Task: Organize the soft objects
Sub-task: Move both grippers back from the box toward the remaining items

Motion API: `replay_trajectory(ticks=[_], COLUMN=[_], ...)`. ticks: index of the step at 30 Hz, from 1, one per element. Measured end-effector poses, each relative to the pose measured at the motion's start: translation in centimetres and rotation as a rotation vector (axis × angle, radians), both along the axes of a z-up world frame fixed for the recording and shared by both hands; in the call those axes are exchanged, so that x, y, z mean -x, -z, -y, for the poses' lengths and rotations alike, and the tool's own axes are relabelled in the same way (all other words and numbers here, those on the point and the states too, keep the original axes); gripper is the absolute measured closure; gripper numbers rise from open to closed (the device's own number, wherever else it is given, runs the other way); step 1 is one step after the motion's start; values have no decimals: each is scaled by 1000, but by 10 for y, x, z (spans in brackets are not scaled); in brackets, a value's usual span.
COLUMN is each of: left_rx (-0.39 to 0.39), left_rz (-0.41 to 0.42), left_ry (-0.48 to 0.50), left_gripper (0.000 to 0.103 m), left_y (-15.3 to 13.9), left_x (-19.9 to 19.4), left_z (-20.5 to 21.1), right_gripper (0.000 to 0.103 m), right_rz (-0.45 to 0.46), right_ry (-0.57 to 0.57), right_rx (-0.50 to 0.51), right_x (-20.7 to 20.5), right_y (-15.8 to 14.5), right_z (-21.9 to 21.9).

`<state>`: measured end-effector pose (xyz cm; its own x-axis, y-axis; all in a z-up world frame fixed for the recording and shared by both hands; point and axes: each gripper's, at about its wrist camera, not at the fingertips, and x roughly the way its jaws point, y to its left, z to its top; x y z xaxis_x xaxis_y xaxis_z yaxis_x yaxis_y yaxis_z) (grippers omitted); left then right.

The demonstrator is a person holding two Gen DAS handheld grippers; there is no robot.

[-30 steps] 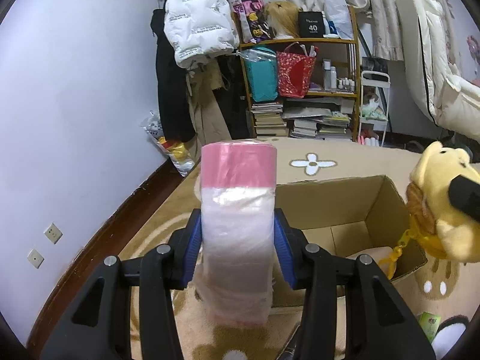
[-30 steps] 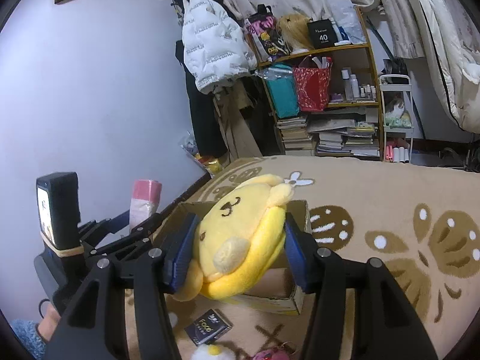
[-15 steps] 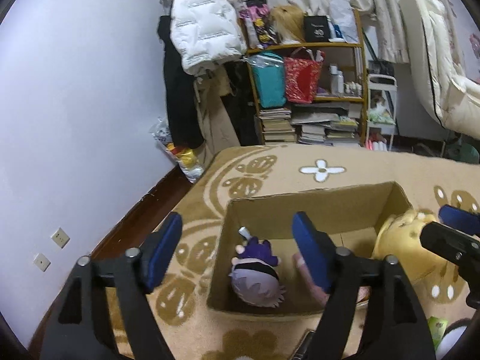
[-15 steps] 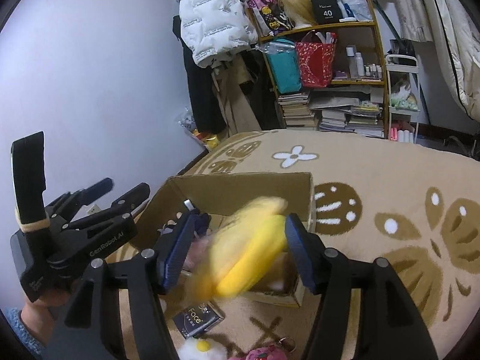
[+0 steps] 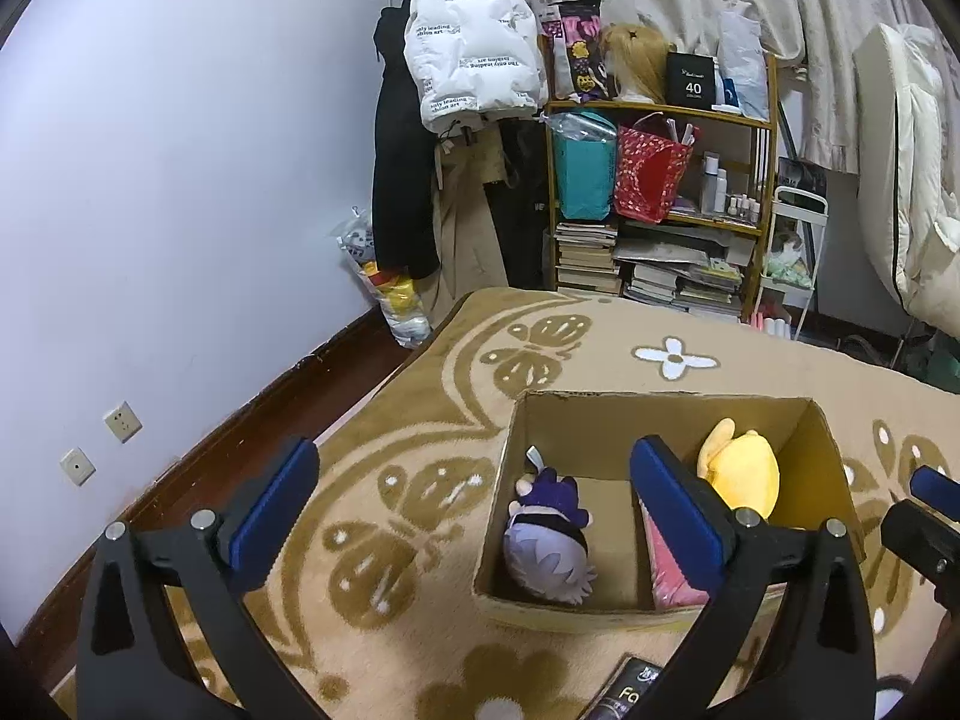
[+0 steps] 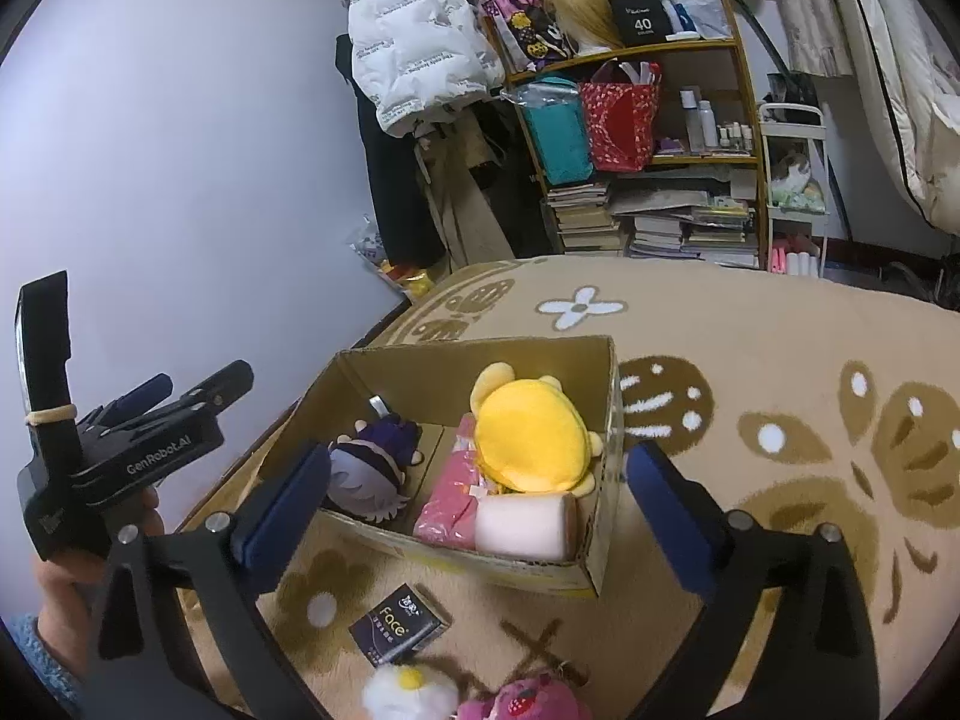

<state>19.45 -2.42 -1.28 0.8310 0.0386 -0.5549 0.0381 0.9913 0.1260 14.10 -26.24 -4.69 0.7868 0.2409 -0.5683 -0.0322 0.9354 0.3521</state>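
**Hovering Grippers, Loaded Box**

Hovering at the bottom of its own view, the left gripper (image 5: 474, 498) has its blue-padded jaws spread wide with nothing between them. The right gripper (image 6: 480, 498) is likewise spread wide and empty at the bottom of the right wrist view; there the left gripper appears at centre-left, gripped by a bare hand (image 6: 66, 564).

The open brown cardboard box (image 6: 480, 354) sits on the beige patterned carpet (image 6: 780, 330) at frame centre. Contents:

- Round yellow plush toy (image 6: 531, 435), lying back-up in the right half of the box.
- Pink plastic-wrapped roll (image 6: 522, 525), lying on its side at the near right corner, partly under the yellow plush.
- Purple-clothed, pale-haired plush doll (image 6: 372, 468), lying in the left half.

On the carpet just in front of the box, lower centre of the right wrist view:

- Dark rectangular packet printed "Face" (image 6: 401, 624).
- White-and-yellow fluffy toy (image 6: 408, 693).
- Pink strawberry-print plush (image 6: 522, 702), at the frame's bottom edge.

A cluttered wooden shelf unit (image 6: 744, 138) stands at the upper right.
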Motion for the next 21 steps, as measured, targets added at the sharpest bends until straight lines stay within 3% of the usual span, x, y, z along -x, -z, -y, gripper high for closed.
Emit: replay_trajectory(ticks=[5, 13, 21], left_rx=[9, -53, -19], left_rz=[0, -47, -103], left_ry=[0, 52, 94], left_gripper=[0, 0, 0], left_y=[-1, 7, 11], left_x=[3, 21, 41], left_z=[-3, 1, 2], right_gripper=[0, 0, 0], right_rz=[-7, -24, -36], right_ry=[13, 18, -10], right_rx=[7, 4, 50], right_x=[6, 19, 37], right_y=[-1, -2, -3], right_z=[2, 0, -16])
